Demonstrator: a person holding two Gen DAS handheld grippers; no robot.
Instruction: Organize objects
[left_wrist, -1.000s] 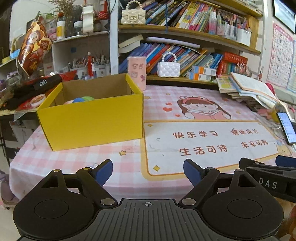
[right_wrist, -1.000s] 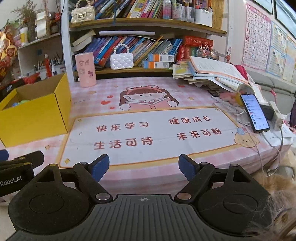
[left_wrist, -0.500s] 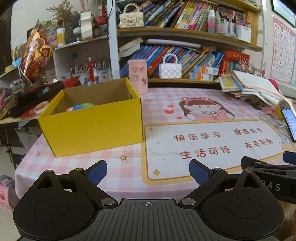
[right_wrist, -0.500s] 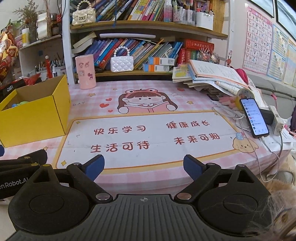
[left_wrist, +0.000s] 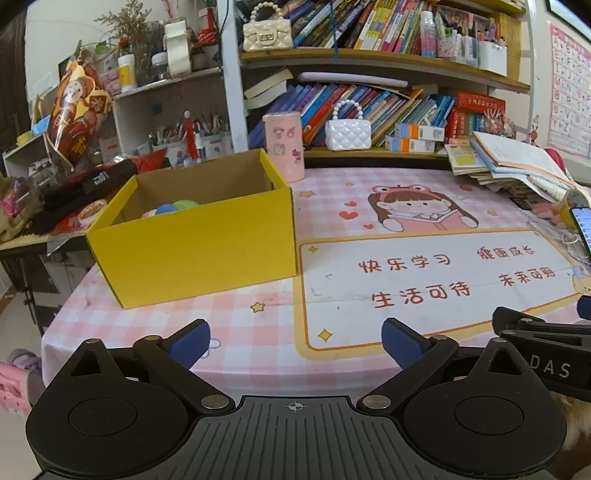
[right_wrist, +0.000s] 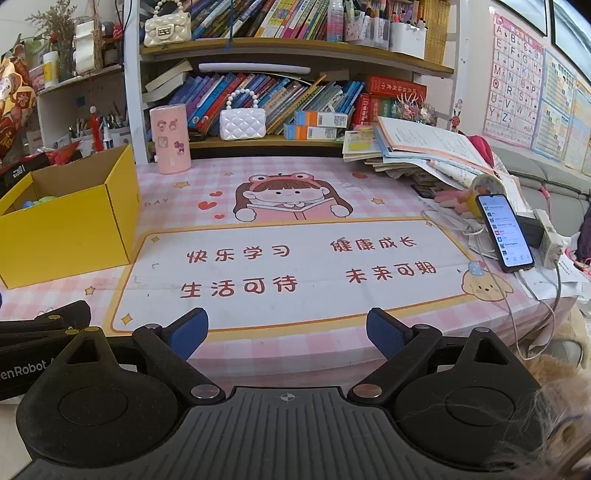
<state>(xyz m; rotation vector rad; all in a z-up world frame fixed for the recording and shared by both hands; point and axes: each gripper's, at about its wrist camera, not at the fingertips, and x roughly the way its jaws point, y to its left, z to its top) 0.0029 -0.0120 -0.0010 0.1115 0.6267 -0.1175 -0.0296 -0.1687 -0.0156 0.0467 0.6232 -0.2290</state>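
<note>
A: Left tool (left_wrist: 295, 341) empty, jaws spread wide over the near edge of the surface (left_wrist: 166, 325). They have just been opening; nothing sits between the blue pads (left_wrist: 188, 339).

B: Right tool (right_wrist: 287, 332) the same: jaws apart, just been widening, only bare mat (right_wrist: 295, 266) under the gap. Both hang level with each other, side by side.

A: My reading: a release is finished and both tools are free for another pick. But no loose item lies on the mat or the pink check cloth ahead of either one.

B: So the sorting looks close to done, or done. Where is the goods?

A: In the box (left_wrist: 199, 251), yellow card, open top, at ten o'clock from the left tool, well apart from it. From the right view it stands at nine o'clock, hard against the mat's left border.

B: Contents?

A: Small rounded pieces, blue, green and pink (left_wrist: 173, 207), low against the far wall, mostly hidden by the front panel. Cannot count them. Box upright, walls square, not crushed.

B: Other things on the surface?

A: Pink cup (left_wrist: 283, 146) behind the box at twelve, touching nothing. Phone (right_wrist: 504, 232) on its cable at two o'clock from the right tool. I judge neither to be part of the sort.
</note>
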